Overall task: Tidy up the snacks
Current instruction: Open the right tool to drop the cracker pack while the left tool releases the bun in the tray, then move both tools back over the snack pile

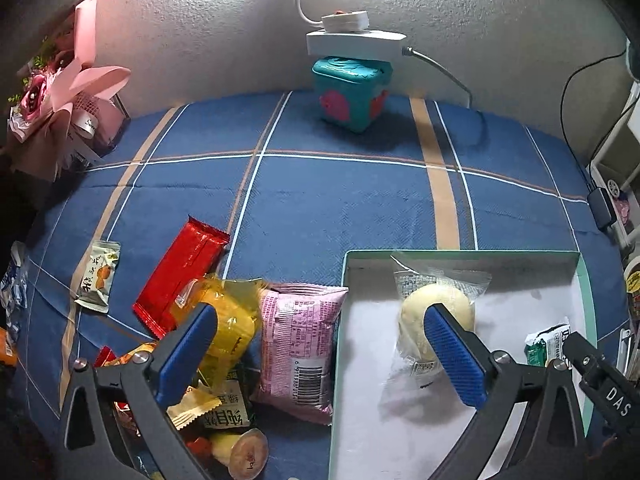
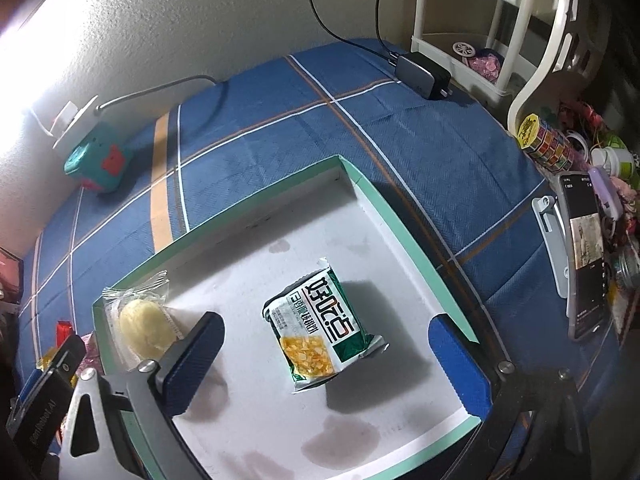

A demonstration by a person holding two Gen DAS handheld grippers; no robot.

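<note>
Both claws stand wide apart, gripping nothing: left claw over the box edge, right claw above the green snack packet. That packet and a wrapped bun lie inside the box; other snacks crowd the blue cloth beside it.
</note>
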